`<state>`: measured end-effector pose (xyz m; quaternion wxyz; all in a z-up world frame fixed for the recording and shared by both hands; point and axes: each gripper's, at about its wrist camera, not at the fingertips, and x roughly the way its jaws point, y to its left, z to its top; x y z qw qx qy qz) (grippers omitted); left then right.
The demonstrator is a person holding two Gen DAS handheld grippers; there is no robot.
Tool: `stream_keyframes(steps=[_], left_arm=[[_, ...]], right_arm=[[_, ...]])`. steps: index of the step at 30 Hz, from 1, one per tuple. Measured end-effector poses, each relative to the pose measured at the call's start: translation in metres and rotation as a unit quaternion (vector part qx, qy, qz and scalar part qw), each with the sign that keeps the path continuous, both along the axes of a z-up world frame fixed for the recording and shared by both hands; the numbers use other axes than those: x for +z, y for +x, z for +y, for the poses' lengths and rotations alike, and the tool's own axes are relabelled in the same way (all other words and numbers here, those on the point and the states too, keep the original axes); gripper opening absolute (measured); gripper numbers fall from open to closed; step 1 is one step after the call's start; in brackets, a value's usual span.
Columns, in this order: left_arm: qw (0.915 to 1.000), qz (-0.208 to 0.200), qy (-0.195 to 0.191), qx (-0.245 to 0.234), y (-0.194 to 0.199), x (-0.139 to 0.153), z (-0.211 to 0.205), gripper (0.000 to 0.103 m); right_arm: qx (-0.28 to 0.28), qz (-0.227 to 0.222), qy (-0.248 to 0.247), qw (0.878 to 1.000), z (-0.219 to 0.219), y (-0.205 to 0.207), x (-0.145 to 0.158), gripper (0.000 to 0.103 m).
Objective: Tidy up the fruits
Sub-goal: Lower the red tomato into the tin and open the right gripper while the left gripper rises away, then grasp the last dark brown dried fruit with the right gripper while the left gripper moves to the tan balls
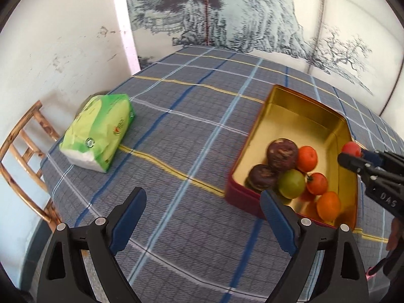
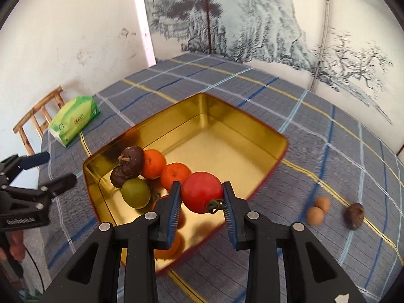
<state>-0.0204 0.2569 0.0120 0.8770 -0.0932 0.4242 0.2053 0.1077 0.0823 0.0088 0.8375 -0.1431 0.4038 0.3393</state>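
Plaid tablecloth (image 2: 315,116), ink-landscape wall (image 2: 252,12), left gripper (image 1: 202,217) spread empty, right gripper (image 2: 202,197) pinching tomato (image 2: 202,192)

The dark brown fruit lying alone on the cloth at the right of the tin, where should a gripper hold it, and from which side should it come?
Probably from above, closing the fingers across the middle of the dark brown fruit. It lies alone on the tablecloth, apart from the two small tan fruits, so both its sides look free. It looks rounded, so a grip at the widest part should slip least.
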Motion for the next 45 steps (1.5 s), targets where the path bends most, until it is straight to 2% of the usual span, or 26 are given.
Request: stream_keyframes(steps=[14,27,30,32,34,36,40,45], left_arm=[[0.9998,0.008,-0.011,0.015,-0.003,-0.007,0.017,0.091],[0.9997,0.014,-0.017,0.009,-0.001,-0.007,0.016,0.091],[0.9999,0.010,-0.013,0.003,-0.001,-0.002,0.010,0.091],[0.9999,0.006,-0.008,-0.004,-0.001,0.004,0.005,0.091],[0.9999,0.000,0.003,-0.015,0.001,0.011,-0.004,0.091],[0.9996,-0.006,0.006,-0.026,0.005,0.018,-0.013,0.091],[0.9986,-0.012,0.005,-0.051,0.014,0.026,-0.033,0.091],[0.9959,-0.007,0.005,-0.090,0.031,0.029,-0.062,0.091]], right_arm=[[0.010,0.016,-0.032,0.999,0.028,0.008,-0.023,0.030],[0.012,0.019,-0.023,0.999,0.027,0.010,-0.023,0.031],[0.011,0.011,-0.015,1.000,0.022,0.006,-0.017,0.035],[0.005,0.001,0.002,1.000,0.012,0.002,-0.007,0.036],[-0.008,-0.010,0.020,1.000,-0.005,0.000,0.006,0.046],[-0.025,-0.027,0.025,0.999,-0.023,0.001,0.015,0.050],[-0.078,-0.041,0.025,0.996,-0.075,0.014,0.022,0.050],[-0.158,-0.034,0.012,0.987,-0.149,0.038,0.008,0.050]])
